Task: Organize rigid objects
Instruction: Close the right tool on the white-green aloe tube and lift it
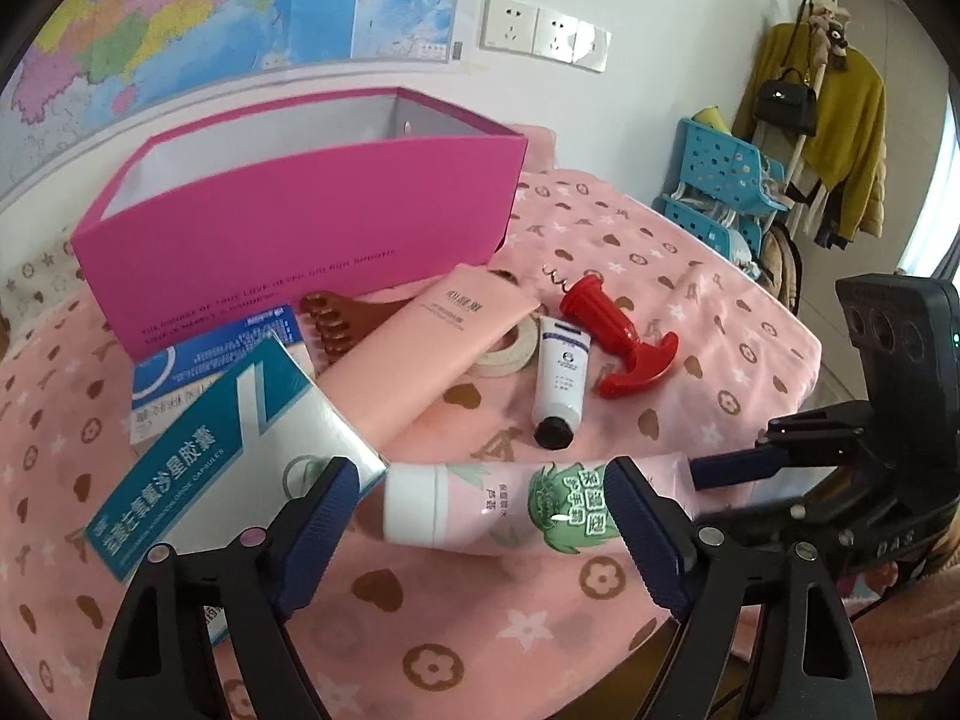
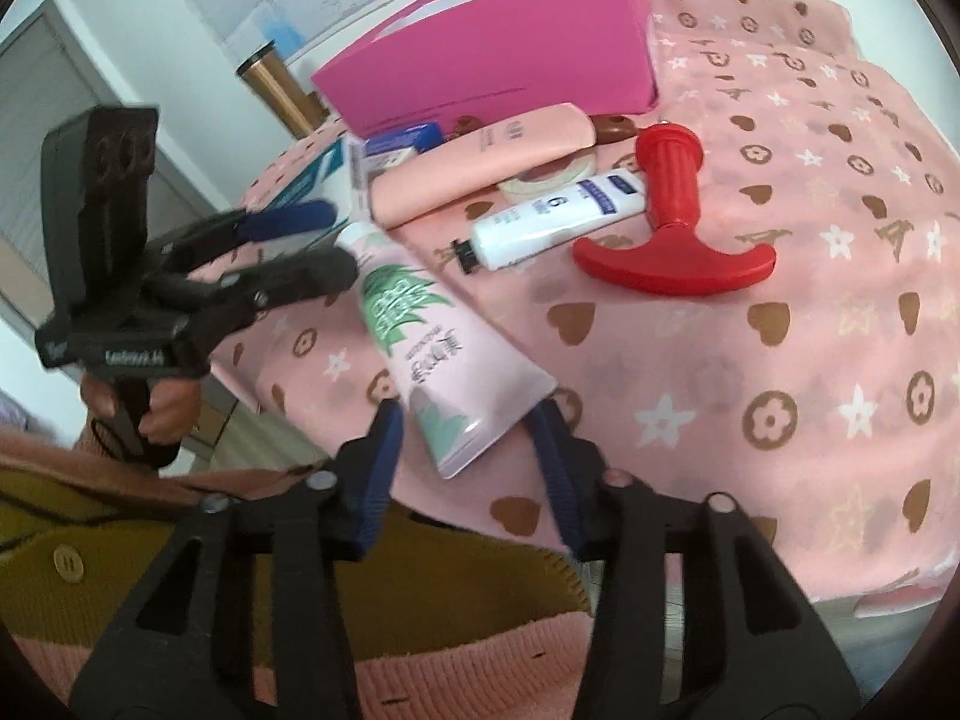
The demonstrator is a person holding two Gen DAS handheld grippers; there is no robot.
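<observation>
Aloe tube (image 1: 510,504) flat, cap twd left hand-held gripper (image 1: 480,516), crimp twd right hand-held gripper (image 2: 468,438), both open

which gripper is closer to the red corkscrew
Right, by a little, as a judgement. The right gripper straddles the crimped end of the aloe tube, on the red corkscrew's side. The left gripper straddles the tube's cap end, by the medicine boxes.

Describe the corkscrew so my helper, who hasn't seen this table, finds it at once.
Start at the pink box on the pink cloth. The corkscrew lies at the right end of the clutter, beside the white tube. It alone is bright red.
</observation>
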